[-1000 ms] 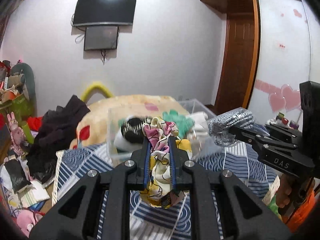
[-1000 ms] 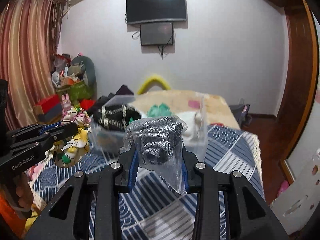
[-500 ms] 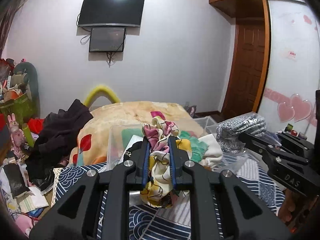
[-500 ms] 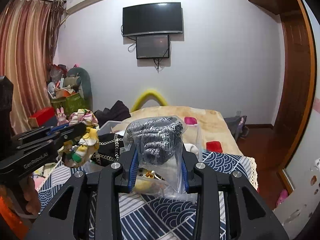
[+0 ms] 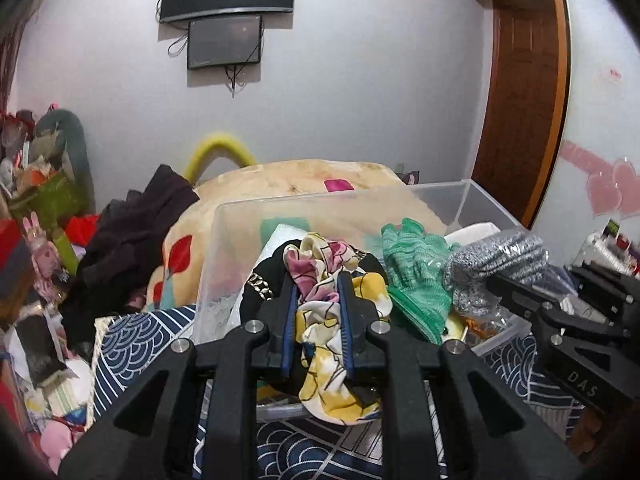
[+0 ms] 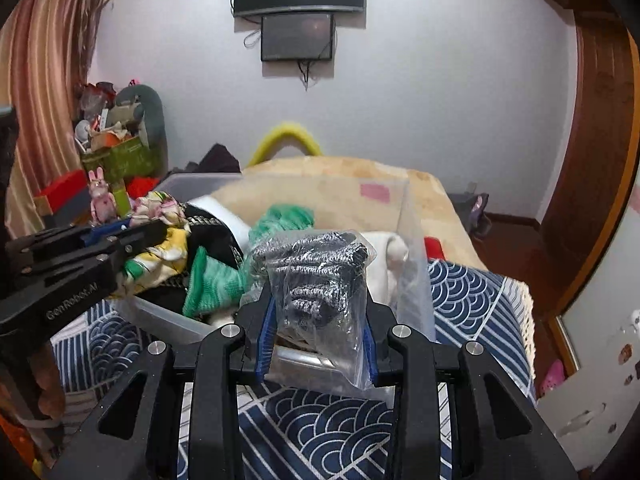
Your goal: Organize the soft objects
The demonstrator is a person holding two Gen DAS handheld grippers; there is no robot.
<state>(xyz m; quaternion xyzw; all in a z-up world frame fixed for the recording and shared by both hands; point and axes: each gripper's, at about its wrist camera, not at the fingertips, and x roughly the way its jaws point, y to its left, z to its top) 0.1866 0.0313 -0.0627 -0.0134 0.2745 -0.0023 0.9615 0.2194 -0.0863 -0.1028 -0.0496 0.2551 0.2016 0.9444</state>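
My left gripper [image 5: 317, 280] is shut on a floral yellow, pink and white cloth [image 5: 324, 320] and holds it over the near edge of a clear plastic bin [image 5: 280, 208]. My right gripper [image 6: 318, 304] is shut on a grey knit item in a clear bag [image 6: 316, 276], held over the bin's near rim [image 6: 160, 312]. The bin holds a green knit piece [image 5: 416, 276], a black garment with white trim [image 6: 212, 236] and white cloth [image 6: 388, 248]. Each gripper shows in the other's view: the right one [image 5: 496, 280], the left one [image 6: 160, 228].
The bin sits on a bed with a blue wave-pattern cover [image 6: 332, 432] and a beige blanket [image 5: 312, 176]. Dark clothes [image 5: 132, 236] lie at the bed's left. Clutter and boxes [image 6: 116, 148] stand at the left wall. A wooden door [image 5: 524, 100] is at the right.
Both grippers have moved forward and down from above the bed cover to over the bin, each still holding its item. The bin now looks closer and larger.
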